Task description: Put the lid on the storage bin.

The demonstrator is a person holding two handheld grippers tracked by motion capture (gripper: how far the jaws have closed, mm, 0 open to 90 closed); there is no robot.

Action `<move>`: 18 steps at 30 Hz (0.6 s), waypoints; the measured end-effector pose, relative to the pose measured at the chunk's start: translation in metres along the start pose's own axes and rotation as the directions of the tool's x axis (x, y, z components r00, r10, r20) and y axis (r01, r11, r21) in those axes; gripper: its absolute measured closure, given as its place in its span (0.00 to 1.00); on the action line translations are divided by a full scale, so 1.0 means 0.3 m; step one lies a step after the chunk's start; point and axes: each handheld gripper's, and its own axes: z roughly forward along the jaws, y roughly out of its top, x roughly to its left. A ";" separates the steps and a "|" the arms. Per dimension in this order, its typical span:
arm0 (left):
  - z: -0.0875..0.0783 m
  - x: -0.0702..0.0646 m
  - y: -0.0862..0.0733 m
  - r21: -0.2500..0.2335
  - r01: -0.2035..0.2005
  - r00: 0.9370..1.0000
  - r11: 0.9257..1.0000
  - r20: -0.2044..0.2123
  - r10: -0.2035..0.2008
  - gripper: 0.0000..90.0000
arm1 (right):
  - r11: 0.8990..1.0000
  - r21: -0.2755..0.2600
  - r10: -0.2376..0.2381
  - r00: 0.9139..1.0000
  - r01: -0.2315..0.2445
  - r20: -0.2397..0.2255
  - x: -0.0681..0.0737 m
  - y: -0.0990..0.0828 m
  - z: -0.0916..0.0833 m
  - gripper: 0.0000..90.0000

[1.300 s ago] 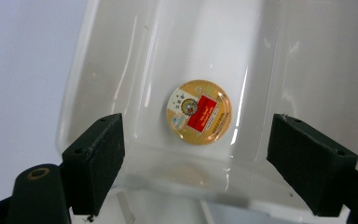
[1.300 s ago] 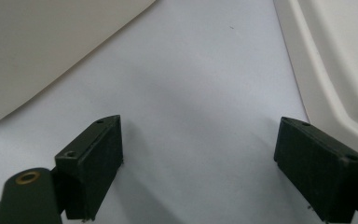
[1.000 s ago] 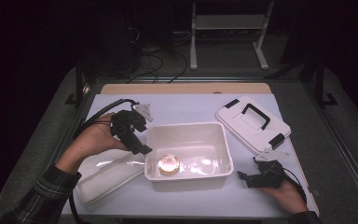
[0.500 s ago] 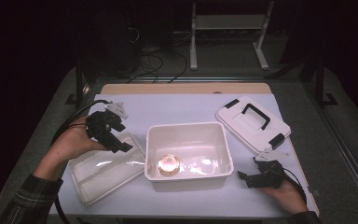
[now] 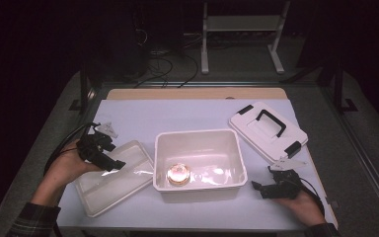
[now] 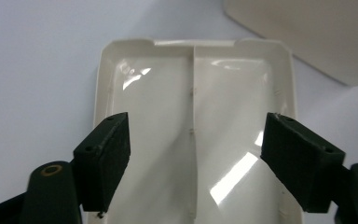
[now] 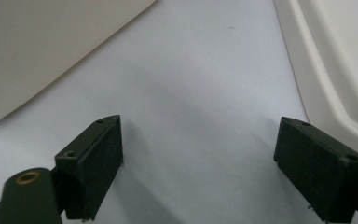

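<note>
A white open bin (image 5: 227, 148) stands mid-table with a small round amber object (image 5: 177, 174) on its floor. To its left lies a shallow white tray (image 5: 128, 182) with a centre divider (image 6: 193, 116). My left gripper (image 5: 114, 165) hovers low over that tray (image 6: 158, 93), jaws apart; they have just been closing a little, and the pads (image 6: 112, 158) press on nothing. My right gripper (image 5: 256, 186) rests on the table right of the bin, open (image 7: 200, 163), with bare tabletop between its pads (image 7: 98, 163).
A white lid (image 5: 256, 126) with a black handle (image 5: 271, 121) lies at the back right; its edge (image 7: 326, 60) runs along the right gripper view, with the bin wall (image 7: 46, 46) opposite. A black cable trails from the left gripper. The bin's corner (image 6: 307, 32) shows beyond the tray.
My left gripper has swung left and down, from the bin's back-left corner to a spot low over the divided tray. The right gripper has stayed put.
</note>
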 end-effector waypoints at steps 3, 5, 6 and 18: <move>0.028 0.006 -0.035 0.001 0.018 1.000 1.000 0.005 -0.018 0.29 | 1.000 0.000 0.000 1.000 0.000 0.000 0.000 0.000 0.000 0.17; 0.042 0.006 -0.052 0.003 0.030 1.000 1.000 0.000 -0.030 0.31 | 1.000 0.000 0.000 1.000 0.000 0.000 0.000 0.000 0.000 0.17; 0.049 0.007 -0.060 0.003 0.030 1.000 1.000 -0.003 -0.030 0.33 | 1.000 0.000 0.000 1.000 0.000 0.000 0.000 0.000 0.000 0.17; 0.112 0.006 -0.105 0.051 0.039 0.999 0.998 -0.008 -0.038 0.49 | 1.000 0.000 0.000 1.000 0.000 0.000 0.001 0.000 0.000 0.17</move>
